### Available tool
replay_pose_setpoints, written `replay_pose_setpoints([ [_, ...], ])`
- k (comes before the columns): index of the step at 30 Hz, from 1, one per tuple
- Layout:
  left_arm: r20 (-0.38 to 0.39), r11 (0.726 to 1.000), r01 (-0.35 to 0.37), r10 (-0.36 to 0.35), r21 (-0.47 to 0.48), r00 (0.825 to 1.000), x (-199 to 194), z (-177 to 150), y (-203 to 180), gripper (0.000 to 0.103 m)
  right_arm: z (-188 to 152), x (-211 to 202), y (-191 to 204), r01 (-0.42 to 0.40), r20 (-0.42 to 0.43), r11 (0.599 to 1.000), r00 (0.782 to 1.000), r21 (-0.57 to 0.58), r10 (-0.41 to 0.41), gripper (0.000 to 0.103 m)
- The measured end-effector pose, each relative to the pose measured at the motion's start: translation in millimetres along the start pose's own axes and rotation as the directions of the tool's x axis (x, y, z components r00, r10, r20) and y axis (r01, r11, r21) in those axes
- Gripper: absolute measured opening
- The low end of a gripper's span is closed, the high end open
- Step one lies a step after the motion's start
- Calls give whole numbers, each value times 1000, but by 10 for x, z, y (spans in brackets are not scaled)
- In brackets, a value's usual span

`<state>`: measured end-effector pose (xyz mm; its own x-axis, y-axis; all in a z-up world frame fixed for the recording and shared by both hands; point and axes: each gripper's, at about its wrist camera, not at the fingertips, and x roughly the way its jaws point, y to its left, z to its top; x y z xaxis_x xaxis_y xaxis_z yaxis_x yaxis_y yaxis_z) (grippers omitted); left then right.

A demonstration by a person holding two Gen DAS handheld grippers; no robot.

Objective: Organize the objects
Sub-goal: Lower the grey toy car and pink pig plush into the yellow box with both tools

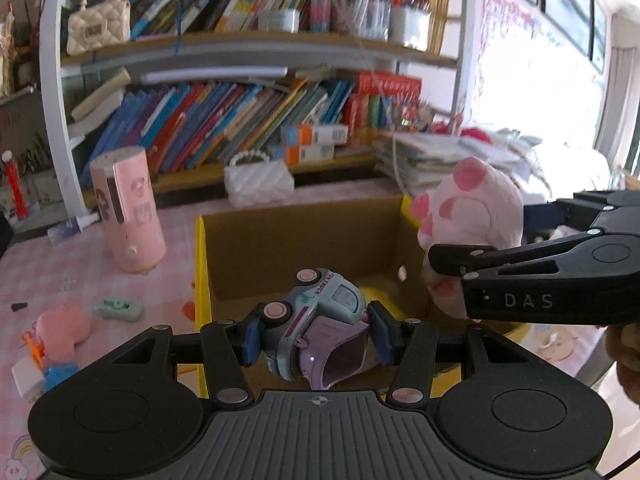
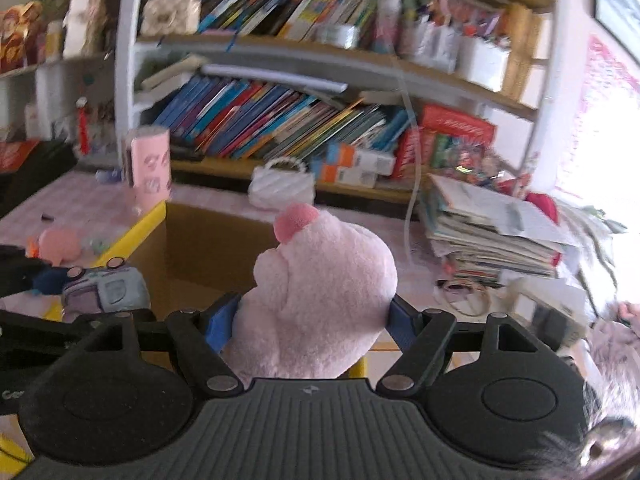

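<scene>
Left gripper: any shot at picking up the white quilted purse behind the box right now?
Probably not. The left gripper is already clamped on the toy truck, and the open cardboard box sits between it and the white quilted purse.

Blue-and-lilac toy truck (image 1: 316, 324), pink-padded white plush paw (image 1: 472, 216), yellow-rimmed brown cardboard box (image 1: 202, 264), pink checked tablecloth (image 1: 80, 280)

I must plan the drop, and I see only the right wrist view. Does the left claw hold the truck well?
Observer: Yes. The left claw has the truck clamped between both blue pads.
Operator: Is the box empty?
Observer: No. Something yellow lies on its bottom, behind the truck.
Operator: What shape is the plush that I hold?
Observer: A paw. Its pink toe pads face the left camera.
</scene>
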<state>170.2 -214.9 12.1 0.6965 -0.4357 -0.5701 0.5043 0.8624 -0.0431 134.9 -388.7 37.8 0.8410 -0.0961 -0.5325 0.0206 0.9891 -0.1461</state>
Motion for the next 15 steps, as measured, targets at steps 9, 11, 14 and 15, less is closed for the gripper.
replay_pose_setpoints([
  [9,-61,1000,-23,22,-9,998,267,-27,7,51,-6,420,11,-71,-64,991,996,-114,64,75],
  [11,-69,1000,-23,23,-8,997,301,-34,-5,51,-13,481,22,-76,-77,987,995,-144,65,75],
  [14,-82,1000,-20,20,-5,996,343,-48,-20,51,-37,572,31,-92,-111,979,991,-183,72,75],
  [15,-87,1000,-20,20,-5,996,356,-55,-25,51,-48,600,40,-97,-123,976,990,-195,73,75],
])
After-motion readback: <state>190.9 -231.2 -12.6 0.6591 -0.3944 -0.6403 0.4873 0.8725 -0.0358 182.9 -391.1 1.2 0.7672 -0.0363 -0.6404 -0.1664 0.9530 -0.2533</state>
